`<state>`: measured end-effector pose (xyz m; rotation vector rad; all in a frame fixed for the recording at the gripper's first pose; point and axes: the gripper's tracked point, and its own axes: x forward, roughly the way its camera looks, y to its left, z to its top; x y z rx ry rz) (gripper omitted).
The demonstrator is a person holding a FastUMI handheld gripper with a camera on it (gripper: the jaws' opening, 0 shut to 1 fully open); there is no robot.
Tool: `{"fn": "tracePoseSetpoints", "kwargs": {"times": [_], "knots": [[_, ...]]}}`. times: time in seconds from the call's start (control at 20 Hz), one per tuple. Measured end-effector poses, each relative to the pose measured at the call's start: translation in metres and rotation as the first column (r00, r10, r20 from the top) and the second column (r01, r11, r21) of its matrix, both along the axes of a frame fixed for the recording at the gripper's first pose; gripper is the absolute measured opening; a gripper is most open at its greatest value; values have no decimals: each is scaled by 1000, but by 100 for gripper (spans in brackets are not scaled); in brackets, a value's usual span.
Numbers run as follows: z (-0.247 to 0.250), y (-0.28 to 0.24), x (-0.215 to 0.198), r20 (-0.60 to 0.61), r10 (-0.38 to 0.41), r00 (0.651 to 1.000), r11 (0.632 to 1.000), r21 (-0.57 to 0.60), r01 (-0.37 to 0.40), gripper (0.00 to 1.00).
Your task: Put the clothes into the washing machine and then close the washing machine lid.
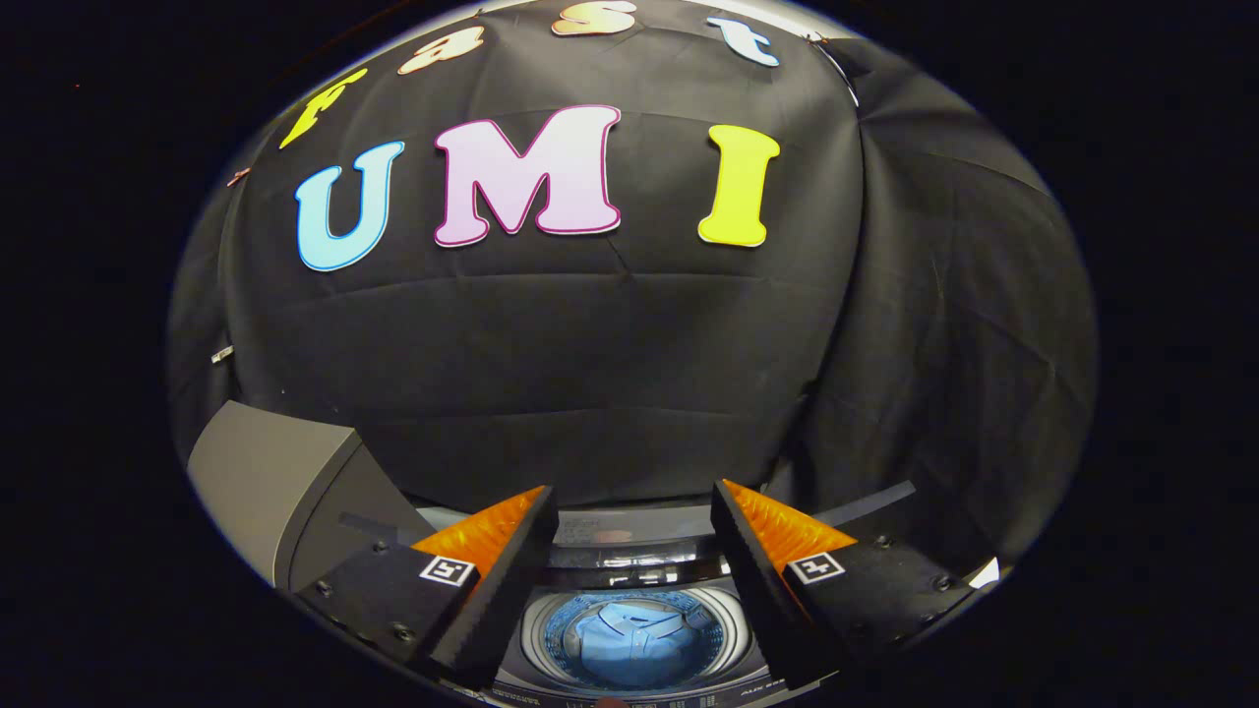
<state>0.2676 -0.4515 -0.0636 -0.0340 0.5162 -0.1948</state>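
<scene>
A top-loading washing machine sits below and ahead of me, its round drum uncovered. A light blue shirt lies crumpled inside the drum, seen between my two fingers. My gripper hovers above the machine, open, with nothing between its fingers. The far rim of the machine with its dark control strip runs just beyond the drum. Where the lid stands I cannot tell.
A grey boxy unit stands to the left of the washing machine, beside my left finger. Black cloth hangs close behind the machine and wraps round to the right.
</scene>
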Motion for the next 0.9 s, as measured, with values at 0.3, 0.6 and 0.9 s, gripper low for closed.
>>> {"fn": "tracePoseSetpoints", "kwargs": {"times": [0.3, 0.6, 0.9], "knots": [[-3, 1, -5, 0, -2, 1000, 1000, 2, 2, 99], [-8, 1, -11, -22, 1, 1000, 1000, 9, 0, 99], [-56, 7, -47, -148, 13, 989, 998, 58, -5, 98]]}}
